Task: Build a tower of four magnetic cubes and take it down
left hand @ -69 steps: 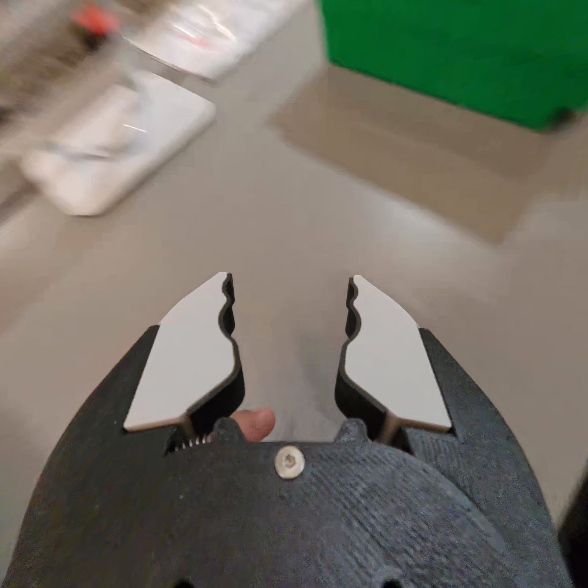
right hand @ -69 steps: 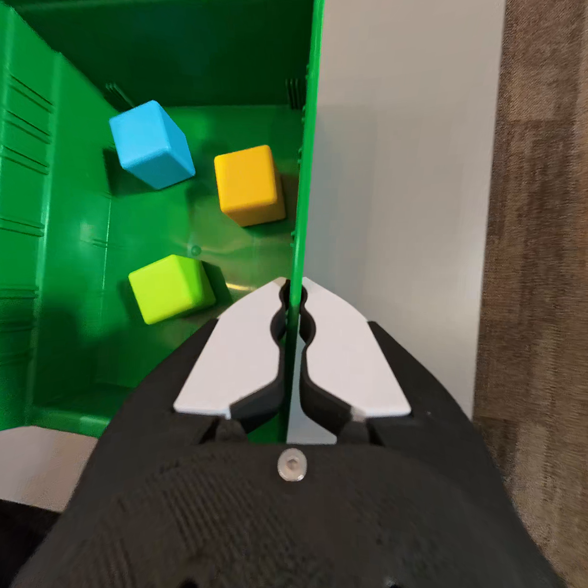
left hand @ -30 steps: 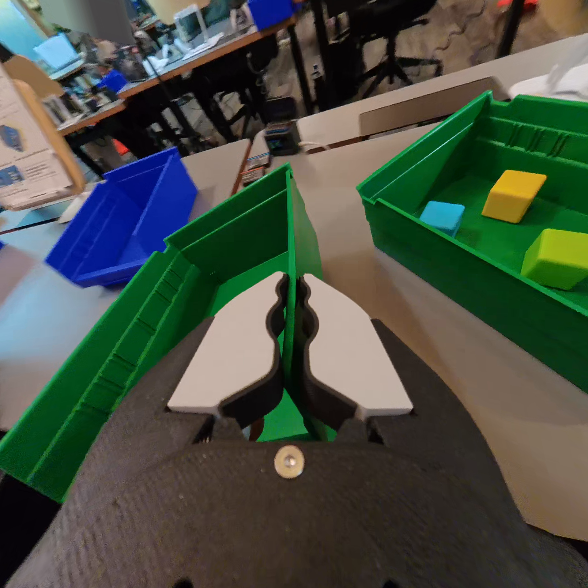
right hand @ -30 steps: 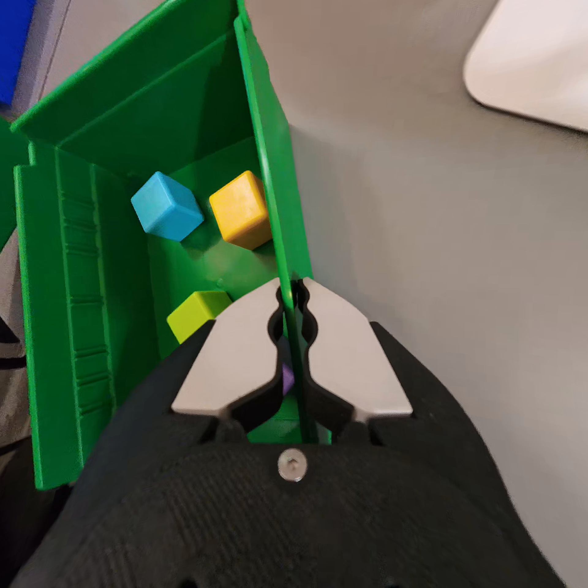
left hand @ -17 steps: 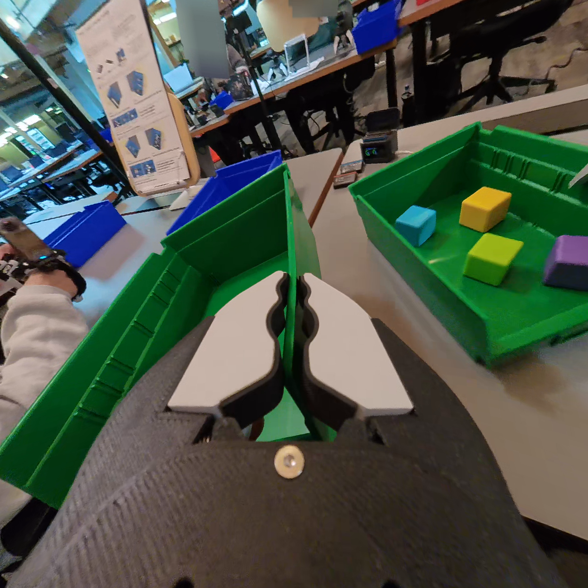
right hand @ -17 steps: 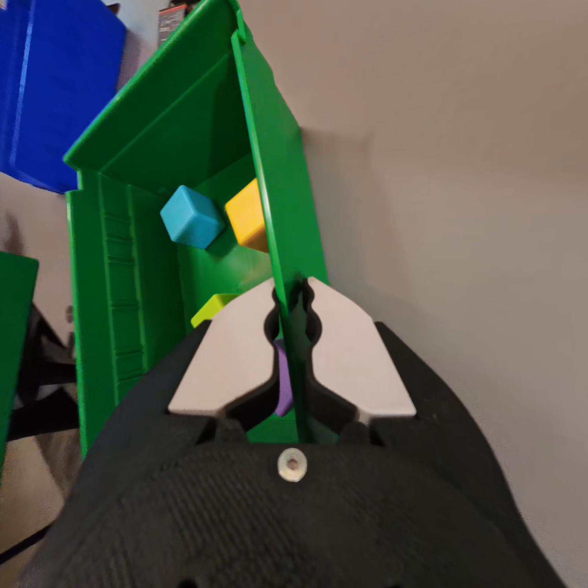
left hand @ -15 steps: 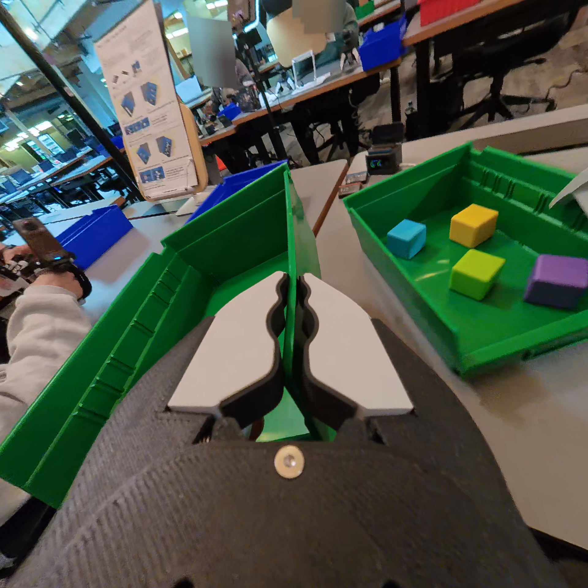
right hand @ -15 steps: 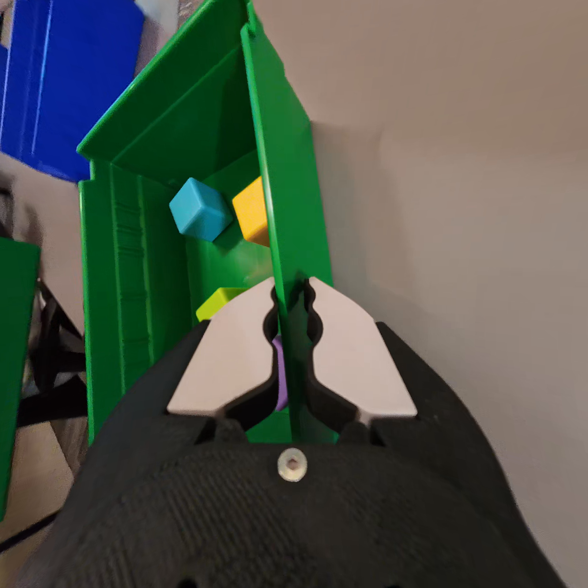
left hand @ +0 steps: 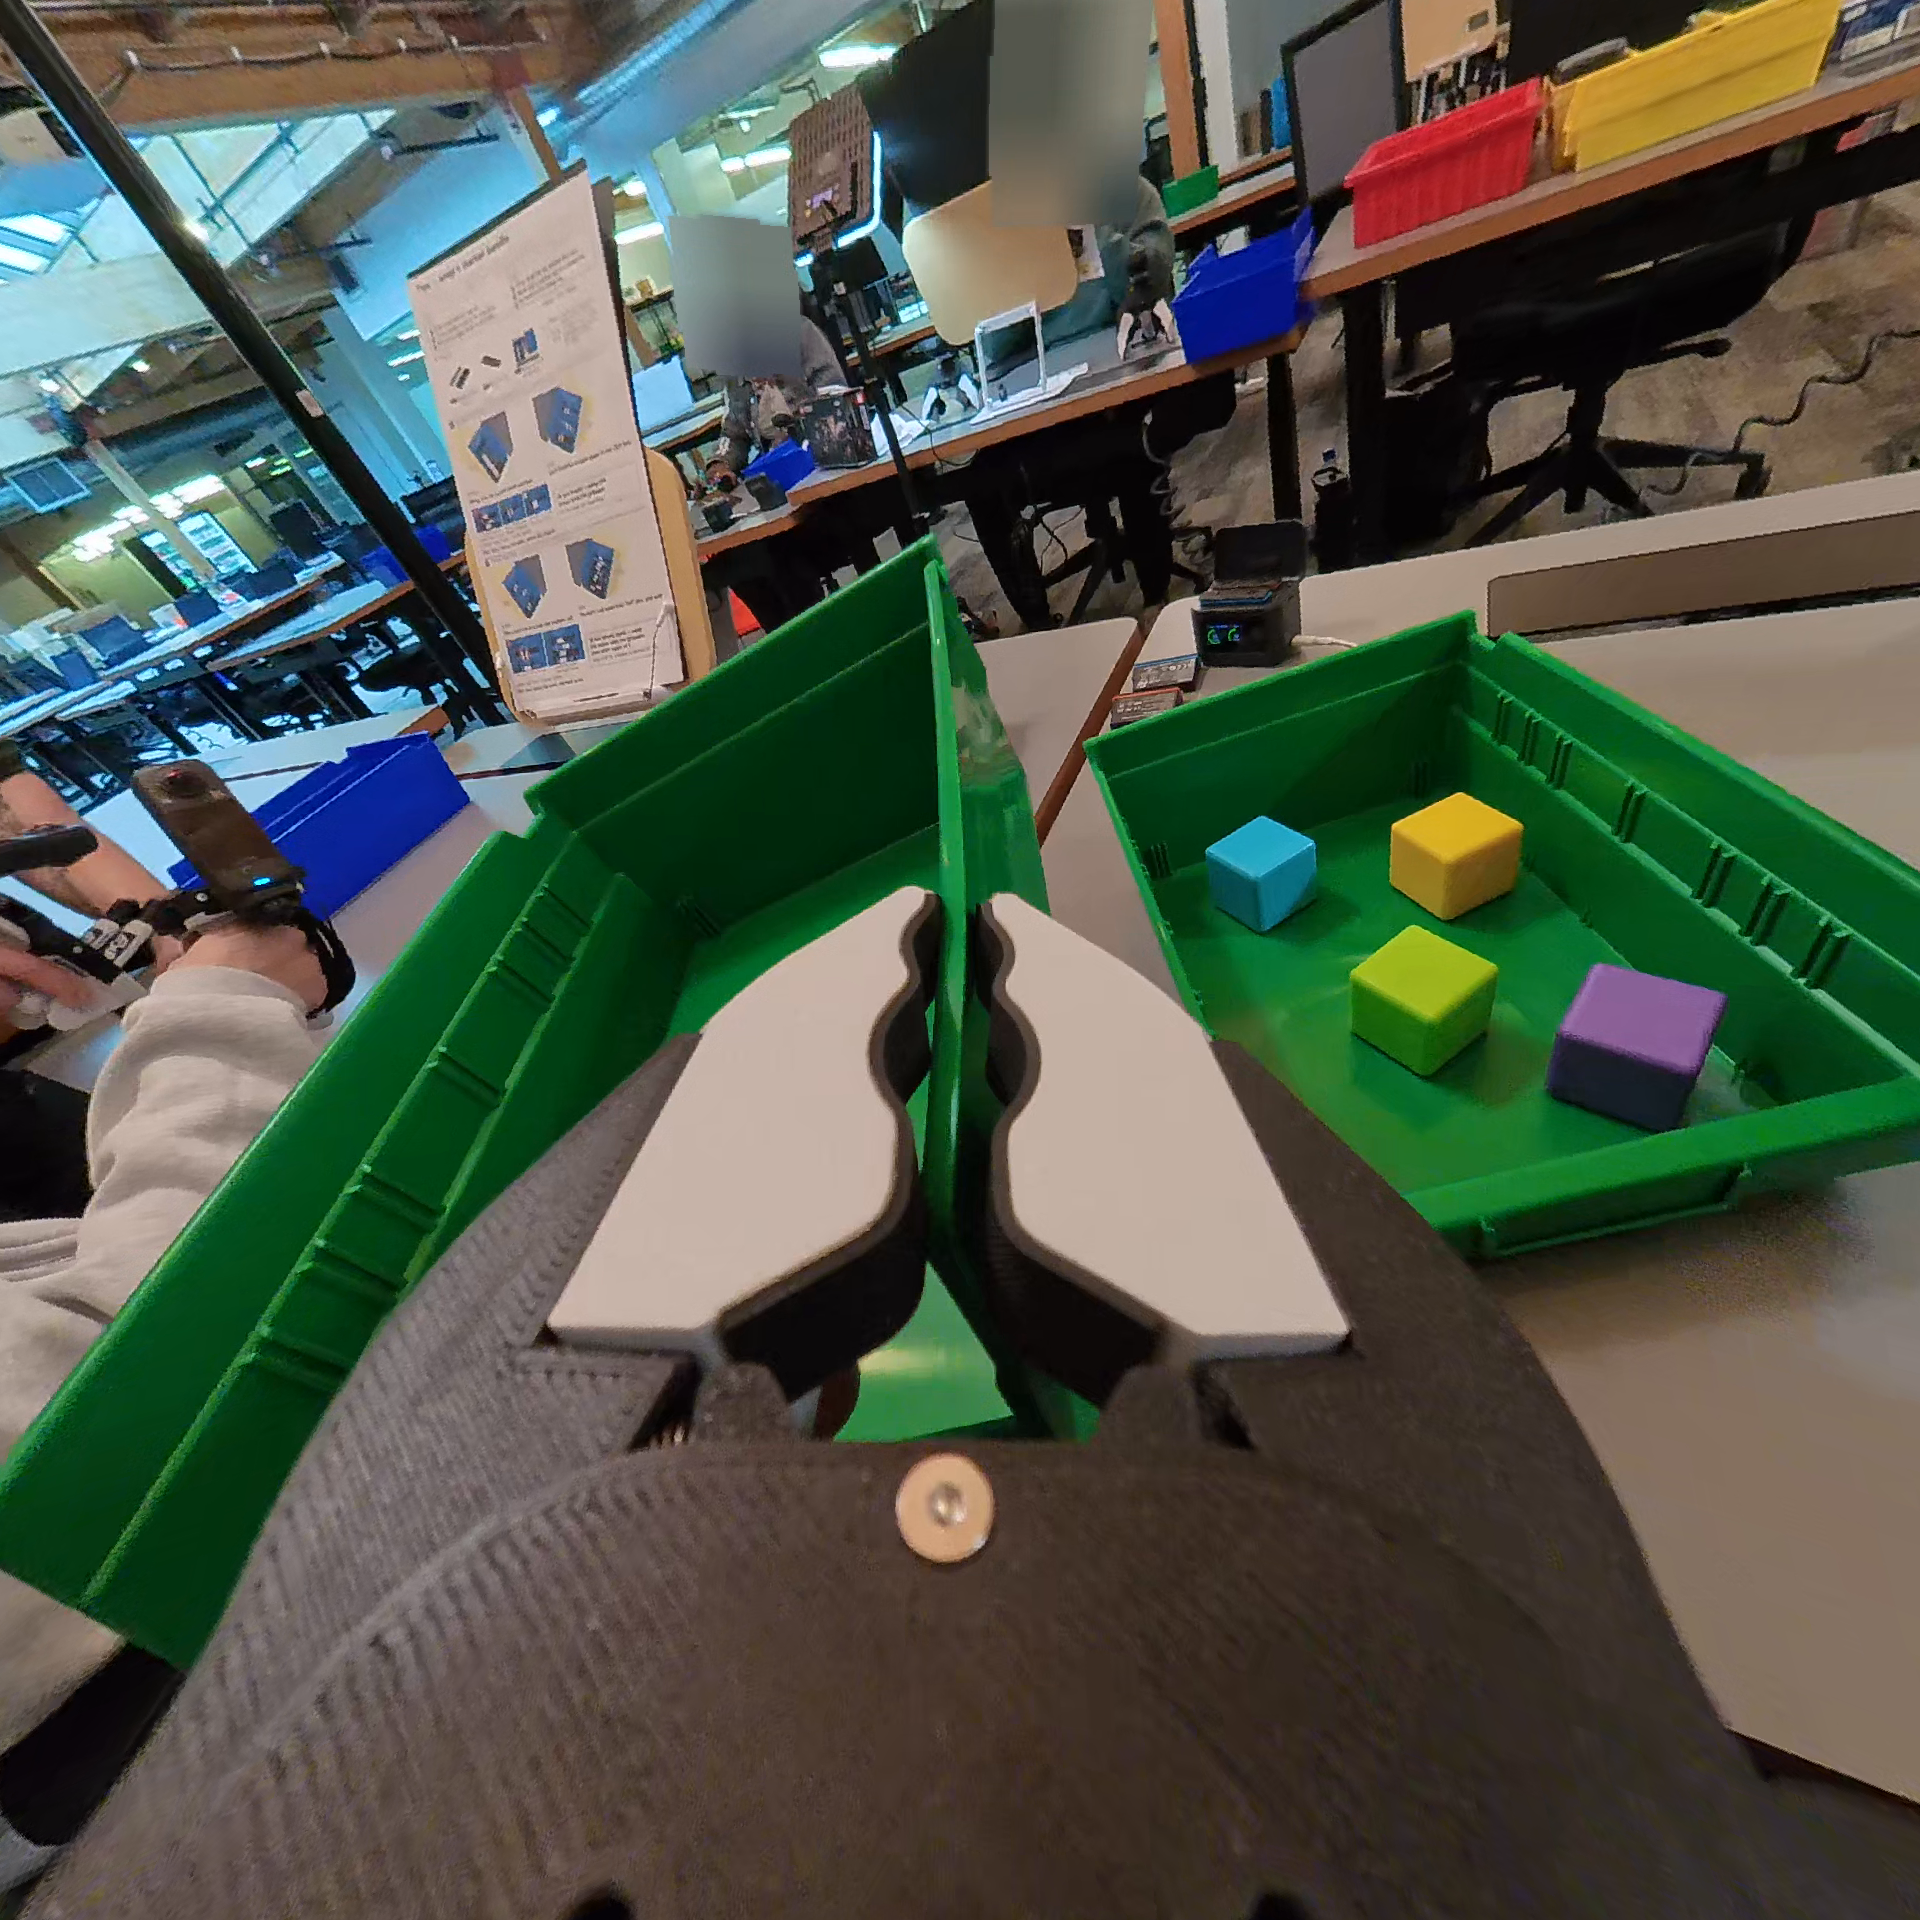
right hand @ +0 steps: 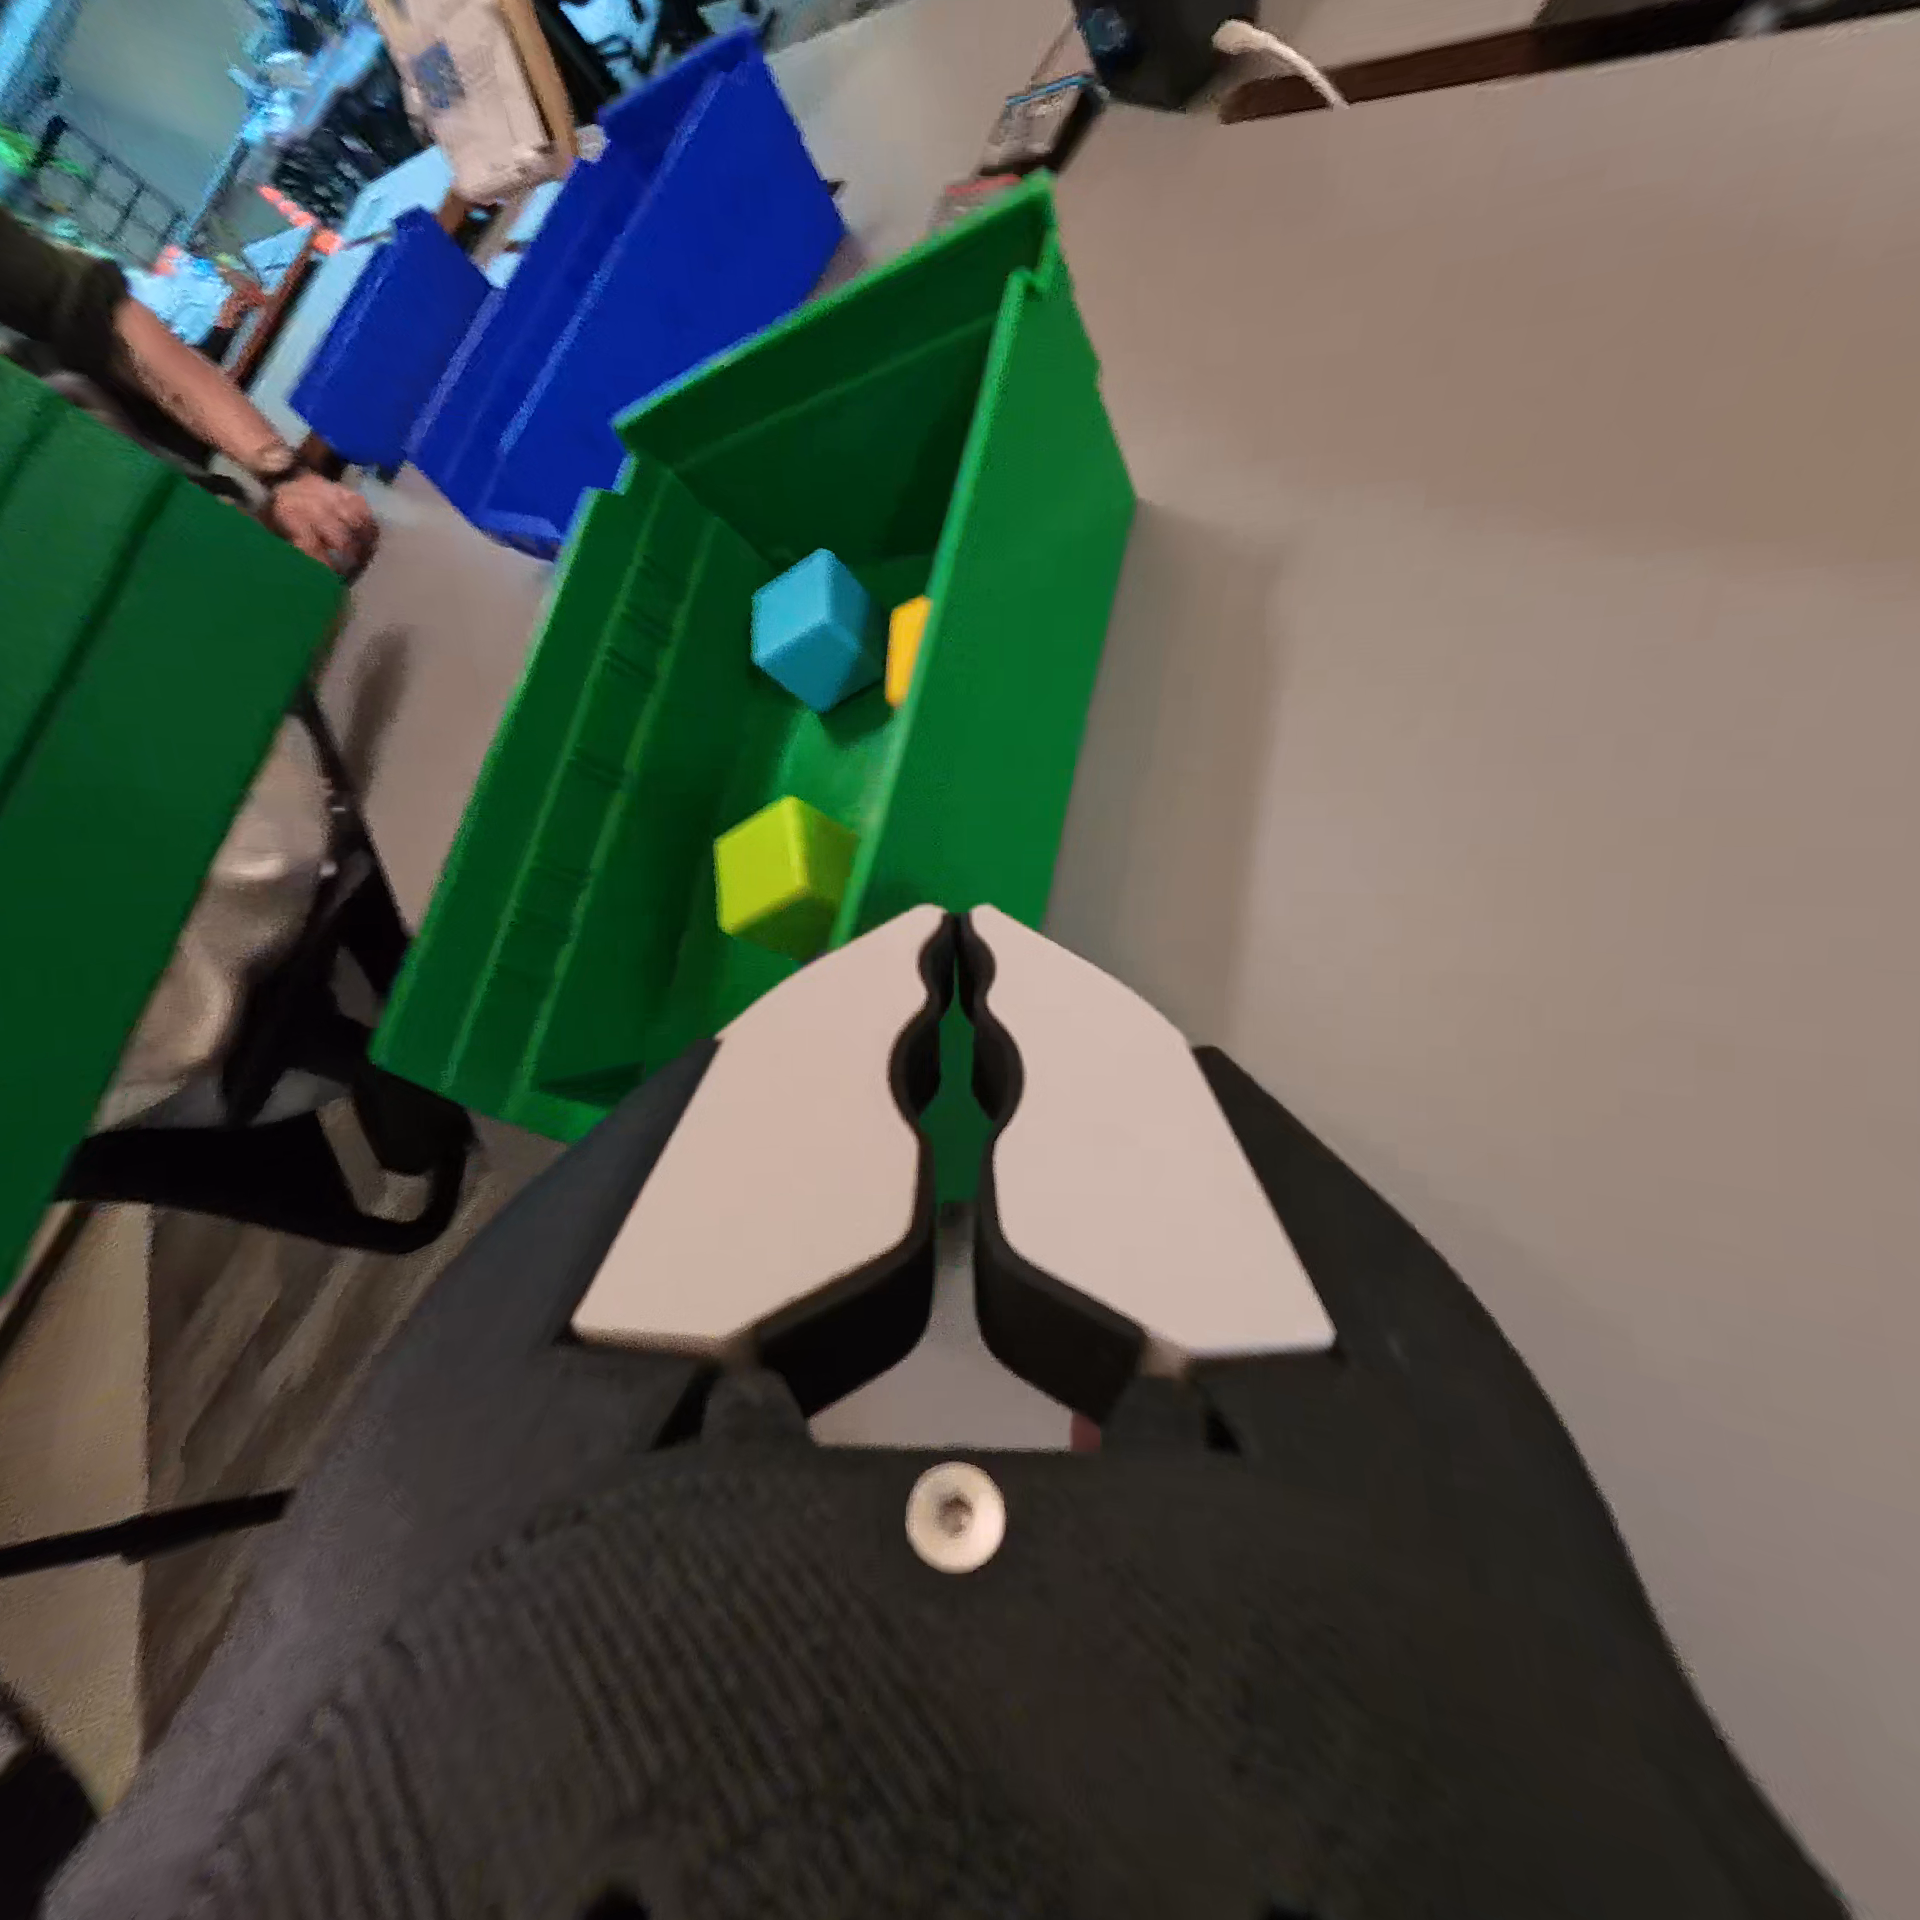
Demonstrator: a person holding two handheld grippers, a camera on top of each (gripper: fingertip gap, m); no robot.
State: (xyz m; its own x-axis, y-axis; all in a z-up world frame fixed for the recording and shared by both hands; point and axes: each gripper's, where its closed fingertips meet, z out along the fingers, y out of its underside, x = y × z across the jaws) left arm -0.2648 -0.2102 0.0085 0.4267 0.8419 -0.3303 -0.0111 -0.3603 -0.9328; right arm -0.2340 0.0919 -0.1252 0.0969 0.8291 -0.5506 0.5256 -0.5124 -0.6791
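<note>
A busy workshop with long benches is seen beyond the grey table [left hand: 1714, 1455]. The left gripper [left hand: 957, 920] is clamped on the right-hand wall of an empty green bin [left hand: 436, 1091]. The right gripper [right hand: 956, 925] is pressed shut on nothing, just clear of the second green bin [right hand: 997, 644], where blue cube [right hand: 816, 629], yellow cube [left hand: 1455, 852], lime cube [right hand: 779, 873] and purple cube [left hand: 1631, 1039] lie. The thin wall is best kept deep between the pads and level.

Left tool [left hand: 958, 925] clamped on a thin green wall — right tool [right hand: 956, 916] closed, its 2 fingers empty.
</note>
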